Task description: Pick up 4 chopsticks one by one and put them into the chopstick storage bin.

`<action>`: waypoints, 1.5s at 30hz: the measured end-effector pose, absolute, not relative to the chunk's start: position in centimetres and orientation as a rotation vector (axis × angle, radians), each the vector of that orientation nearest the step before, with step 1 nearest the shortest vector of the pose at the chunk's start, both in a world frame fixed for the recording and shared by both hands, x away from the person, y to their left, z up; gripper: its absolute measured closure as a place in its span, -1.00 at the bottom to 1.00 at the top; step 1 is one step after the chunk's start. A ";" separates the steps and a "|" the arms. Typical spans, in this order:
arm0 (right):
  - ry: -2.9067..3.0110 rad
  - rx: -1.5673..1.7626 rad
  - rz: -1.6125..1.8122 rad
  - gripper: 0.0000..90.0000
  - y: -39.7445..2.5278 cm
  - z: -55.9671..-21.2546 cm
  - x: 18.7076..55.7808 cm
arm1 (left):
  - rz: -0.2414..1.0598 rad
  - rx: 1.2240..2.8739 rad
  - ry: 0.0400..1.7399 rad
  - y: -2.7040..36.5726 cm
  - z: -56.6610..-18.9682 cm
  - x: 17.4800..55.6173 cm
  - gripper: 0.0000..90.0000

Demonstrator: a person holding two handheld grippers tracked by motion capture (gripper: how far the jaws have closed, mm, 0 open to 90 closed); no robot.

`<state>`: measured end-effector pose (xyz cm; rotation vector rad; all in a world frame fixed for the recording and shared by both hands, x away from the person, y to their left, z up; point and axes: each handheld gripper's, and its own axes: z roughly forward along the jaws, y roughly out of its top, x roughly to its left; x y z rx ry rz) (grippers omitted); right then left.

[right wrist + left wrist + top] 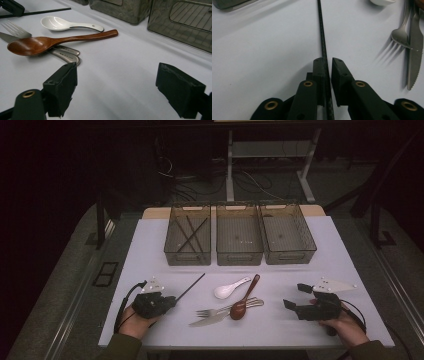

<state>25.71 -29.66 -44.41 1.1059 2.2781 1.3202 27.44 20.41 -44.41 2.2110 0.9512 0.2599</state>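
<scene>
White-covered table (310, 270) under dim light, dark floor and cables beyond; three grey bins along the far edge, the left bin (187, 234) at 11 o'clock already holding crossed black sticks. Black chopstick (191, 287) lying at 9 o'clock of the cutlery pile, running toward 1 o'clock, its near end nipped between the left gripper's (327, 61) almost-closed jaws. Probably light, stiff, thin and smooth, so prone to swivel or slip; better gripped nearer the middle. Right gripper (116, 82) at 3 o'clock, jaws spread wide, holding nothing, near the wooden spoon (50, 42).
</scene>
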 end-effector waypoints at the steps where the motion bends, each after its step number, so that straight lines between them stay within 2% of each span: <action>1: 2.278 1.106 1.320 -0.62 -29.7 -44.4 25.7 | 0.269 2.216 0.949 20.3 -44.4 27.4 0.82; 15: 2.276 1.102 1.324 -0.62 -29.7 -44.3 25.7 | 0.263 2.206 0.994 20.2 -44.3 27.5 0.89; 45: 2.282 1.098 1.320 -0.62 -29.6 -44.4 25.6 | 0.234 2.130 0.946 21.0 -41.6 27.3 0.89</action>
